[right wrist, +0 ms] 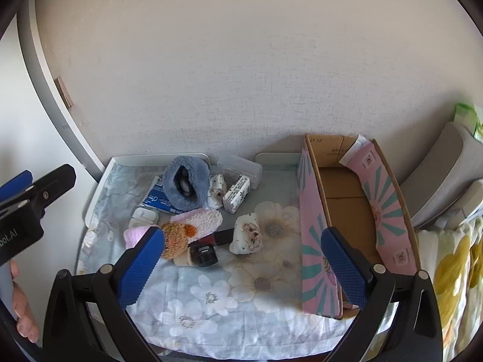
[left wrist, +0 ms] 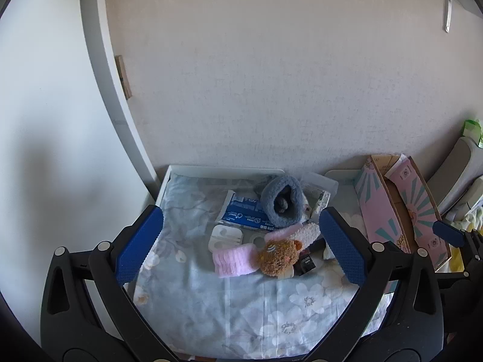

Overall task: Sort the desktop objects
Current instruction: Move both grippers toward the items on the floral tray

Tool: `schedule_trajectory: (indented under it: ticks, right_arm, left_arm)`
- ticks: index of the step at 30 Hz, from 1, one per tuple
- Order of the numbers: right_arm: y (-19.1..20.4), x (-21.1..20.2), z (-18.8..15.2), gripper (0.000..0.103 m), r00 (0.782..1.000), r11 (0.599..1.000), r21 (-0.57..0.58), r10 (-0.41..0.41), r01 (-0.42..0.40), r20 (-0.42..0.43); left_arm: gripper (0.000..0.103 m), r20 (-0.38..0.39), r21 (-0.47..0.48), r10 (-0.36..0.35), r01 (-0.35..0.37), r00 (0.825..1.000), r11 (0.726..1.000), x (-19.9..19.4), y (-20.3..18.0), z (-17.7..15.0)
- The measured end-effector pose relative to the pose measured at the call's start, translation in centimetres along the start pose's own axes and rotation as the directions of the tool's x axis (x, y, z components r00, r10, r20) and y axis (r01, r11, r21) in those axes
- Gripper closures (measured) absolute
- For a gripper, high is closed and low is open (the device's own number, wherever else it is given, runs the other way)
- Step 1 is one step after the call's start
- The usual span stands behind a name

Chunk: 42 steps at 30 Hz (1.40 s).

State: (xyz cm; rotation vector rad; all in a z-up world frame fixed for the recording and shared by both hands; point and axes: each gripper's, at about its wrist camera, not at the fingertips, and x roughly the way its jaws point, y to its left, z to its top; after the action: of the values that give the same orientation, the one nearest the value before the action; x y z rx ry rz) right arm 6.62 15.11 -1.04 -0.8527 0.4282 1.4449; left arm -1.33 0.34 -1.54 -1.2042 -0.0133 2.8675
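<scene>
Both tongs hanging wide open, gripping nothing: left gripper (left wrist: pixel 241 247), right gripper (right wrist: pixel 243 264). One pink box (right wrist: pixel 356 211) sitting open at frame right, long axis running toward wall. One blue fuzzy slipper (right wrist: pixel 185 185), opening facing cam, mid-frame in clutter. One brown plush (right wrist: pixel 176 238), partly hidden behind right gripper's finger. Two spotted bundles, contents unclear.

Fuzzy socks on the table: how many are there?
3: a blue sock at the back, a white-and-pink sock in front of it, and a pink sock with a brown bear head nearest the left gripper. Others may be hidden underneath.
</scene>
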Motion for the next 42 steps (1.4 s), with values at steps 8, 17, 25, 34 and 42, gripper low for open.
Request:
schedule_trajectory:
  ticks: [8,17,25,34,42]
  right_arm:
    - [0.2,0.5,0.5,0.000,1.000,1.000,0.006,0.017,-0.017,-0.007]
    - [0.5,0.7,0.4,0.000,0.999,0.999,0.019,0.048,-0.048,-0.006]
    - [0.6,1.1,0.2,0.000,1.000,0.998,0.060,0.001,0.001,-0.030]
    - [0.7,1.0,0.2,0.000,0.995,0.986,0.145,-0.078,0.086,-0.056]
    - [-1.2,1.1,-0.7,0.000,0.998,0.978,0.196,-0.065,0.069,-0.025]
  left_arm:
    - [0.000,0.002,-0.008,-0.029,0.029,1.000,1.000,0.3,1.1,0.0]
    - [0.000,-0.002,-0.011,-0.060,0.060,0.998,0.998,0.7,2.1,0.0]
    - [0.000,-0.014,-0.020,-0.068,0.068,0.998,0.997,1.2,2.8,-0.2]
    - [0.000,-0.038,-0.038,-0.080,0.078,0.996,0.996,1.7,3.5,-0.6]
    - [0.000,-0.038,-0.061,-0.054,0.052,0.998,0.997,2.5,6.5,-1.8]
